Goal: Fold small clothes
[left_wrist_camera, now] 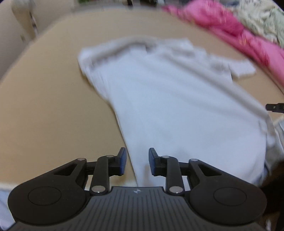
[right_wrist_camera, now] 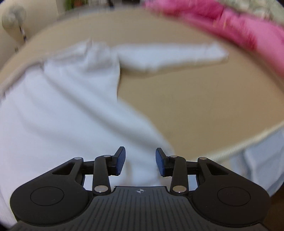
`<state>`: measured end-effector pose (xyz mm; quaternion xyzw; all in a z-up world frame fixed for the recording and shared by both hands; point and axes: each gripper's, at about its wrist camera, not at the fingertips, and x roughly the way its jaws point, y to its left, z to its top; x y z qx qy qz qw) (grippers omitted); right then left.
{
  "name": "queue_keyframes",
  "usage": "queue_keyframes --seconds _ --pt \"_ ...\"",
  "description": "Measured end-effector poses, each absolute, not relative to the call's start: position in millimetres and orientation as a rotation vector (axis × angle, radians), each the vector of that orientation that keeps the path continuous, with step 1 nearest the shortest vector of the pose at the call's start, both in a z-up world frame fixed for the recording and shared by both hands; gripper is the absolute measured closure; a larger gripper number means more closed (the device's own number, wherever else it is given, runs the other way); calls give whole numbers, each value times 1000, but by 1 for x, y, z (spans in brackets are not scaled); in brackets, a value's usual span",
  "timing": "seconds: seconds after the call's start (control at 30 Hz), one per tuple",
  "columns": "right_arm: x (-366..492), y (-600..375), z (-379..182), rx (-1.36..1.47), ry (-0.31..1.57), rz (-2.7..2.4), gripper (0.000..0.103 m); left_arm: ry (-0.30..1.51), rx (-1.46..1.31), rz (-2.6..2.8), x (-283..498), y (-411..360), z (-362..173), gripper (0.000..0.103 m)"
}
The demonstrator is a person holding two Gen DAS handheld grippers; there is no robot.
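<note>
A white small shirt (left_wrist_camera: 174,106) lies spread on the tan table (left_wrist_camera: 44,110), its collar end far from me and its hem near me. My left gripper (left_wrist_camera: 137,162) hovers over the shirt's near left hem corner, open, and the blue pads press on nothing. In the right wrist view the same white shirt (right_wrist_camera: 62,110) fills the left half, with one sleeve (right_wrist_camera: 170,55) stretched to the right. My right gripper (right_wrist_camera: 140,163) stands open above the near right hem corner, nothing pinched. A dark tip of the right gripper (left_wrist_camera: 275,107) shows at the left view's right edge.
A pink garment (left_wrist_camera: 236,28) and a pale patterned cloth (left_wrist_camera: 262,16) are heaped along the table's far right. A standing fan (right_wrist_camera: 13,19) is beyond the table's far left. Bare tan tabletop (right_wrist_camera: 204,99) lies right of the shirt; the near edge (right_wrist_camera: 248,142) curves close.
</note>
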<state>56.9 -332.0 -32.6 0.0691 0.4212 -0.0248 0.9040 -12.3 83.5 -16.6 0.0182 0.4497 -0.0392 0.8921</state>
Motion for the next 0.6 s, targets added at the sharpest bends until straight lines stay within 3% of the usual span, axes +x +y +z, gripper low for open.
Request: queue_keyframes --seconds 0.1,0.2,0.37,0.6 --pt "75 -331 -3 205 785 22 61 834 67 -53 -8 77 -6 72" --pt "105 -321 16 203 725 126 53 784 74 -66 10 67 3 72" --pt "148 -308 3 177 647 200 53 714 137 -62 58 37 19 72" --pt "184 -304 -23 292 791 159 57 713 150 -127 174 -30 9 72"
